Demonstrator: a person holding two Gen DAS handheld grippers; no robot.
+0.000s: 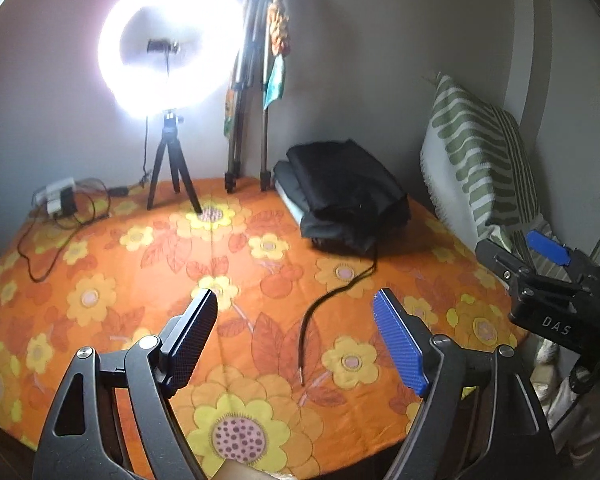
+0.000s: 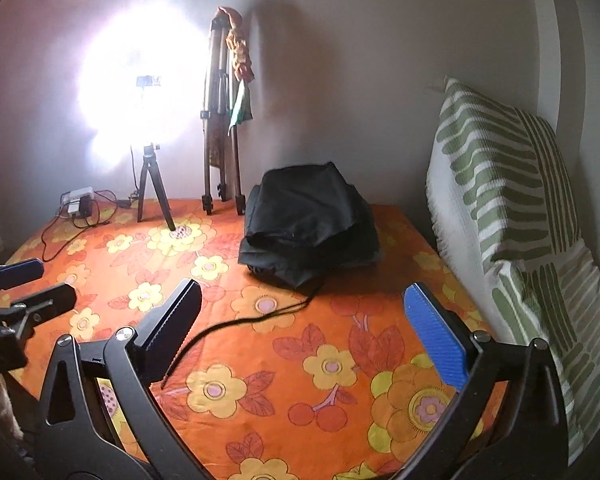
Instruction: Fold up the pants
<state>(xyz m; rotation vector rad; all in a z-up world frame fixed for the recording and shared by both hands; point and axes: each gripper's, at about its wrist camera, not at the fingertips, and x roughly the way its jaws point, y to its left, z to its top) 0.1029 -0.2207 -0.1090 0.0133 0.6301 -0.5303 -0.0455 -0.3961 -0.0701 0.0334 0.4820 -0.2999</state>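
Observation:
Dark folded pants (image 1: 346, 192) lie in a stack at the far right of the orange flowered cloth (image 1: 148, 264); the right wrist view shows the same pants (image 2: 308, 220) straight ahead. A black drawstring (image 1: 332, 304) trails from the stack toward me, also seen as the drawstring (image 2: 236, 328). My left gripper (image 1: 296, 336) hovers open over the cloth, nothing between its fingers. My right gripper (image 2: 304, 332) stands wide open above the drawstring, short of the stack. Each gripper shows in the other's view: the right gripper (image 1: 540, 264) at the right edge, the left gripper (image 2: 32, 284) at the left edge.
A lit ring light on a small tripod (image 1: 172, 168) stands at the back left, with a power strip and cables (image 1: 60, 200) beside it. A taller folded tripod (image 1: 248, 92) leans in the corner. A green-striped cushion (image 2: 508, 184) lines the right side.

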